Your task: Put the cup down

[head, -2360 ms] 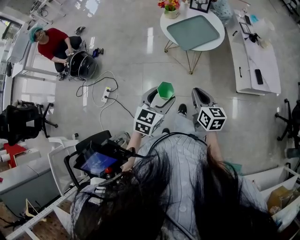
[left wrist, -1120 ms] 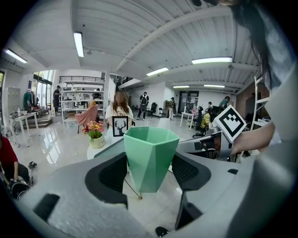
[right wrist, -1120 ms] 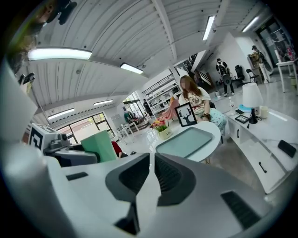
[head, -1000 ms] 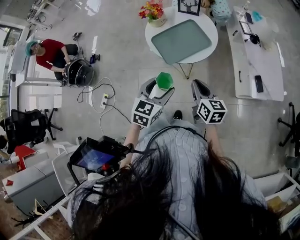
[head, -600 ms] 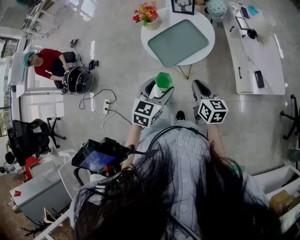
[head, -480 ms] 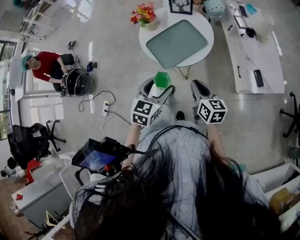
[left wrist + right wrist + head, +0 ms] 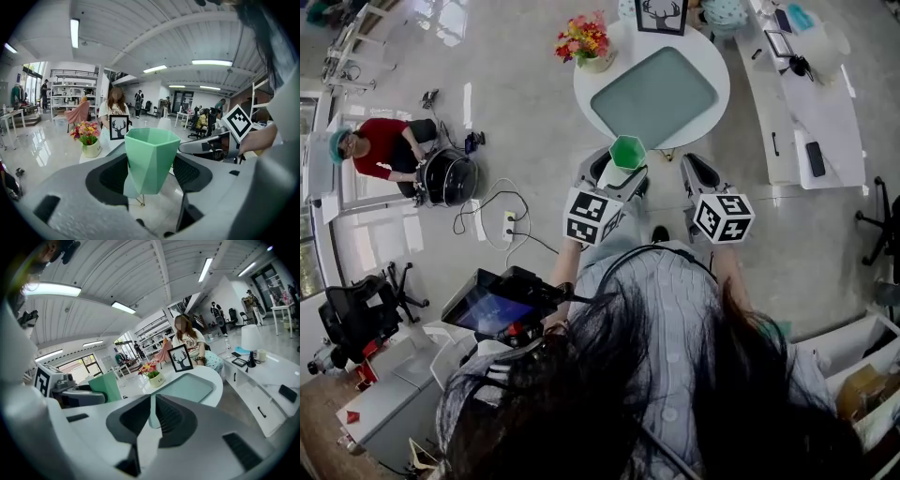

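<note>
A green faceted cup (image 7: 627,151) (image 7: 149,158) stands upright between the jaws of my left gripper (image 7: 617,170) (image 7: 149,174), which is shut on it; the cup (image 7: 105,386) also shows at the left of the right gripper view. My right gripper (image 7: 698,174) (image 7: 153,412) is beside it, jaws nearly together, holding nothing. Just ahead is a round white table (image 7: 598,72) (image 7: 215,380) carrying a grey-green tray (image 7: 654,96) (image 7: 185,385). The cup hangs in the air short of the table's near edge.
On the table stand a pot of flowers (image 7: 584,42) (image 7: 87,136) and a framed deer picture (image 7: 662,16) (image 7: 180,357); a person sits behind it. A white sideboard (image 7: 797,89) runs along the right. A person (image 7: 375,150) works on the floor at left, near cables (image 7: 502,211).
The view has advanced toward the round table: it sat farther ahead before and now lies just beyond both grippers. The left gripper keeps its hold on the cup.
</note>
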Demonstrator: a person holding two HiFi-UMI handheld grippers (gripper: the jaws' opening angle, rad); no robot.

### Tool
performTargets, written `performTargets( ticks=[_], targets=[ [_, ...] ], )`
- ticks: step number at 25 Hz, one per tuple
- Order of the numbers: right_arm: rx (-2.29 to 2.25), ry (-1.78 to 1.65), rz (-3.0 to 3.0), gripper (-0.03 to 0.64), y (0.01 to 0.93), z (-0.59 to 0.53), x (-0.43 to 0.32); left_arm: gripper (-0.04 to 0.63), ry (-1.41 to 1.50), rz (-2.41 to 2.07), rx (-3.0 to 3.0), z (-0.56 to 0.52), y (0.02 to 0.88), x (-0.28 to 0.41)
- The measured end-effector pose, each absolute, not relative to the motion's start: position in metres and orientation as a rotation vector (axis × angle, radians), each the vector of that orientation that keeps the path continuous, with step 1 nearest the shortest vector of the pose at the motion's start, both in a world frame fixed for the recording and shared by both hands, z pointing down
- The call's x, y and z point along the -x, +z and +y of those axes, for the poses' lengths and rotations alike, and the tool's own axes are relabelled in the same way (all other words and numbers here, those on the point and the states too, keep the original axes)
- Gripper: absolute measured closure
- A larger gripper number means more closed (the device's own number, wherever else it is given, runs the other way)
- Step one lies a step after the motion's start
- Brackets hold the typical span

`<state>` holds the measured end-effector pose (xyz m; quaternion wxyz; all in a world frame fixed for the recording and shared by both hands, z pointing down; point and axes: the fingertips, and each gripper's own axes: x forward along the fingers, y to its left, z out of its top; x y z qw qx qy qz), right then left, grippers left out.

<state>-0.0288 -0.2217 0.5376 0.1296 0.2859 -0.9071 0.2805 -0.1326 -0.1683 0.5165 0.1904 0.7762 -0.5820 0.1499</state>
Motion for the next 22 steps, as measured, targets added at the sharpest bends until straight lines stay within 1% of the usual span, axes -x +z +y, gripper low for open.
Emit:
performTargets(
  ticks=[12,22],
  targets=[
    [-0.940,0.816,-2.586,0.566,0.541,-0.265,0.061,0.282,0.486,-1.467,-2.322,-0.248,0.537,0.160],
    [-1.073,0.800,-2.509,0.566,0.549,-0.287,0.059,0.282,0.604,-1.234,-2.463,-0.311,0.578,0.151]
  ],
)
